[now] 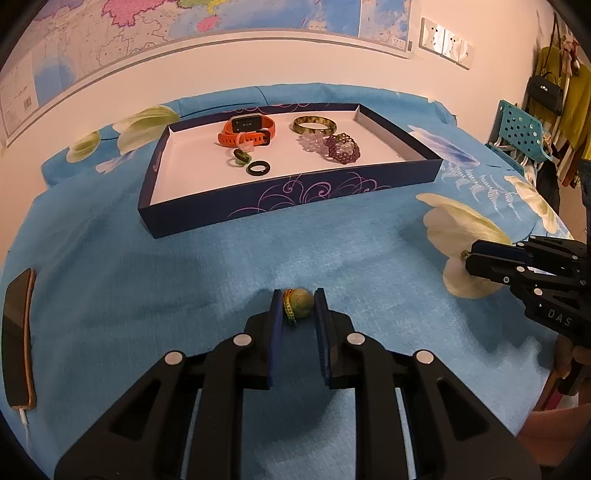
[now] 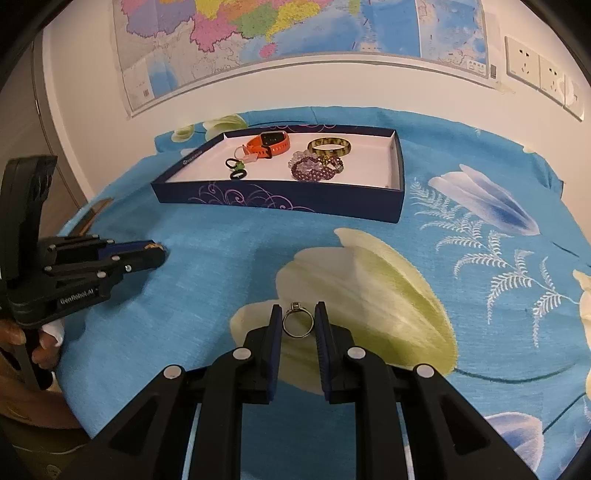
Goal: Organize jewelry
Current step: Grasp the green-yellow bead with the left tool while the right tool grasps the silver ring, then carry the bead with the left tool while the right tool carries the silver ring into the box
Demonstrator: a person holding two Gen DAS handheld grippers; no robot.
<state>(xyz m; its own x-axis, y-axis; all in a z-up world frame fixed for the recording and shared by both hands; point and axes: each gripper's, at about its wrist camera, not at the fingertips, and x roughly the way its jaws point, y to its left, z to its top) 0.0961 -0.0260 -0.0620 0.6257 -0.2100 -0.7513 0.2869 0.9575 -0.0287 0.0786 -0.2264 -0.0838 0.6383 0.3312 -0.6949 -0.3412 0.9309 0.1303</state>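
Blue floral cloth (image 2: 184,280) spread over the table. Phone (image 1: 16,339) laid at its left edge. Maps (image 2: 295,33) and sockets (image 2: 543,74) mounted on the wall.

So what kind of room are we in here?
Probably a room at home, not a workshop: a flowered blue cloth covers the table, a big map hangs on the wall, and handbags and clothes hang at the side.

Both grippers are matte black plastic linkages studded with round silver pins, their fingers (image 1: 274,325) faced with ribbed blue pads. The right gripper (image 1: 466,258), at the frame's right edge, bears white "DAS" lettering. The left gripper (image 2: 162,252), at the frame's left, reads "GenRobot.AI", with a white cuff (image 2: 55,330) below it.
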